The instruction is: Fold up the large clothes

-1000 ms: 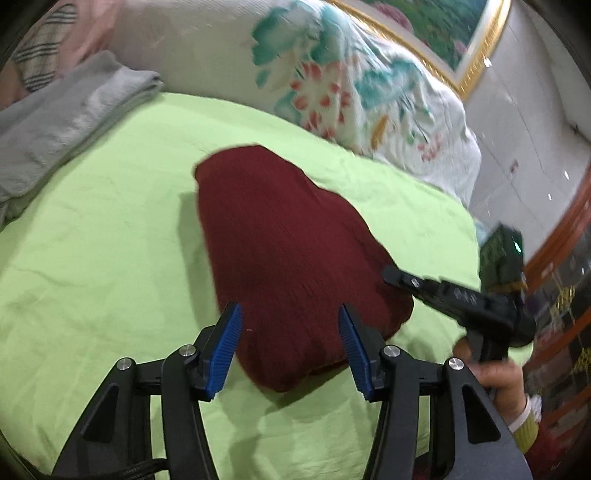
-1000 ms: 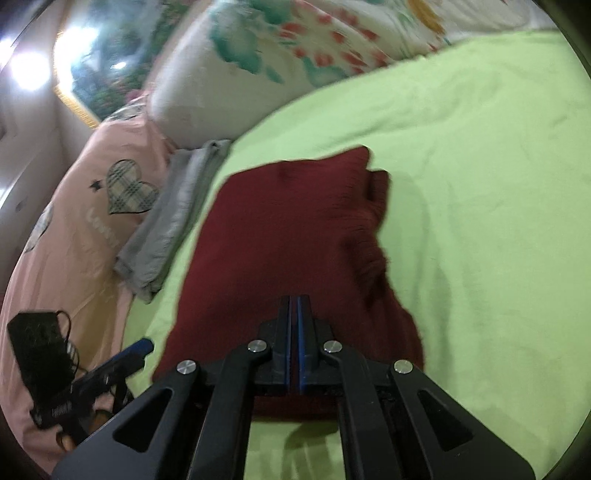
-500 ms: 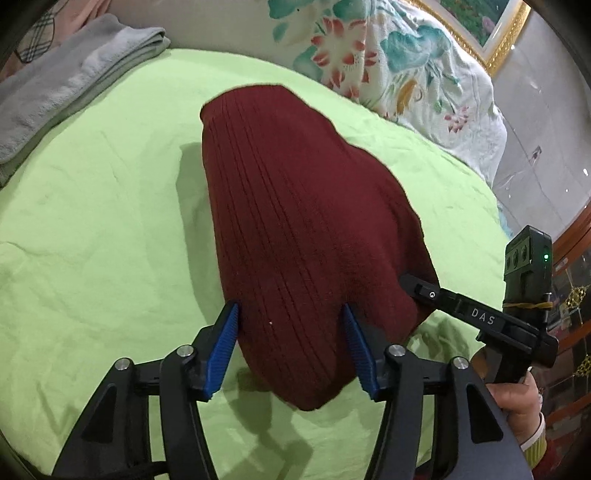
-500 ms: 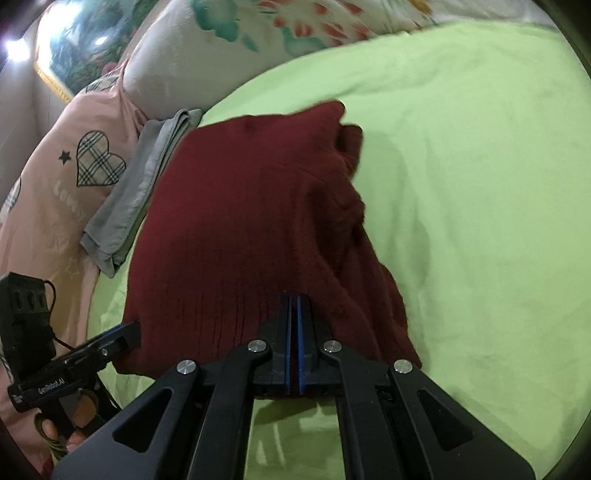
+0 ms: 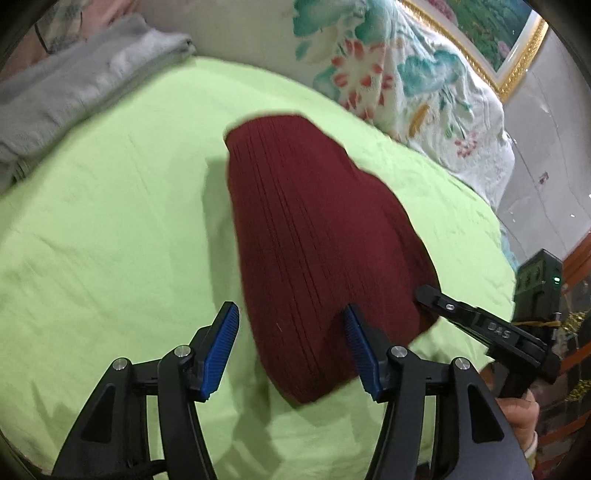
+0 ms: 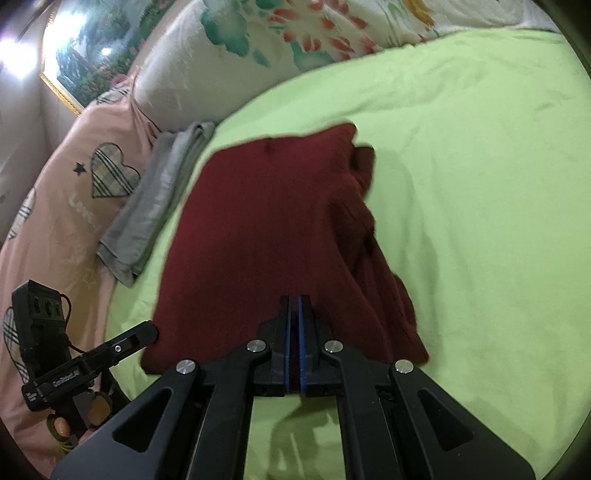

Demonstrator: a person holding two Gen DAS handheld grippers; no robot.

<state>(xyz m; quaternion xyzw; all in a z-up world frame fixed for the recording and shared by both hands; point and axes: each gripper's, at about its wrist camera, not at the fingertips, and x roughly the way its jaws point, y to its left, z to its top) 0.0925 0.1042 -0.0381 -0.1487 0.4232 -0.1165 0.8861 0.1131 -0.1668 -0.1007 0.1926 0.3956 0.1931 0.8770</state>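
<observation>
Maroon sweater point(image 6: 273, 236) hangs pinched in my right gripper point(image 6: 294, 325) for folding; my left gripper point(image 5: 291, 347) stands spread, ready.

Near hem of maroon sweater point(image 6: 273, 236) hidden behind right gripper point(image 6: 294, 306), lower centre of right view. Grey folded cloth point(image 5: 74, 85) blurred, cut off at left edge. Gold-framed picture point(image 5: 491, 33) cropped, upper right. Sweater's far edge motion-blurred.

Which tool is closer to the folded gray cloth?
Left. The left tool hangs open on the side of the red sweater facing the gray cloth; the right tool pinches the sweater's far edge.
</observation>
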